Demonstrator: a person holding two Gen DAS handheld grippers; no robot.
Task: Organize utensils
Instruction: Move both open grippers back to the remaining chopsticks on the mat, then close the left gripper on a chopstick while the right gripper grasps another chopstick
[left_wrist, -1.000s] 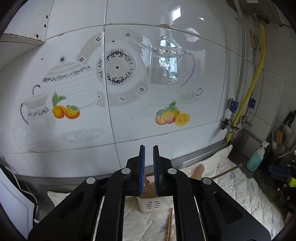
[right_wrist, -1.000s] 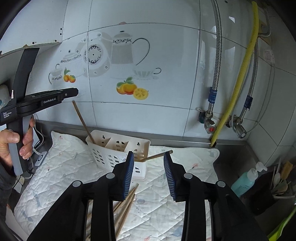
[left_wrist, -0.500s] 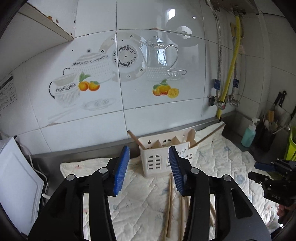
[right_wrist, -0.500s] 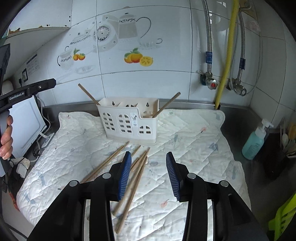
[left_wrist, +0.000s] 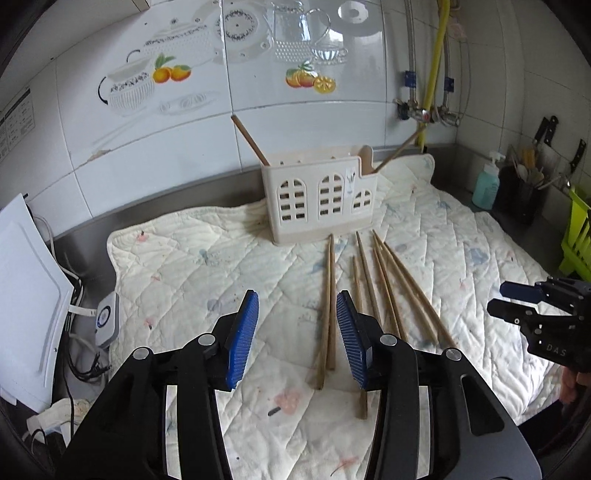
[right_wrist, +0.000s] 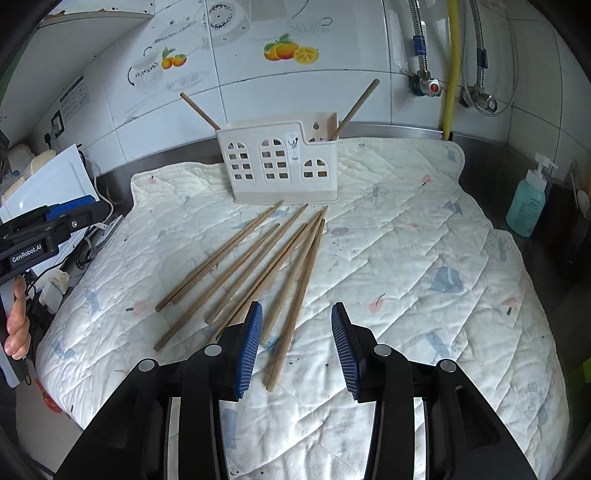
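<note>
Quilted mat (right_wrist: 406, 258) bears loose chopsticks (right_wrist: 291, 280); our left gripper (left_wrist: 297, 341) and right gripper (right_wrist: 295, 347), both half-open and empty, should straddle one stick at twelve o'clock.

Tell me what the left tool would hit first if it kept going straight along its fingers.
Most likely the pair of chopsticks lying on the quilted mat, just inside the left tool's open jaws near the right-hand finger. Depth is unclear, so it might touch bare mat beside them first. The caddy lies farther on.
</note>
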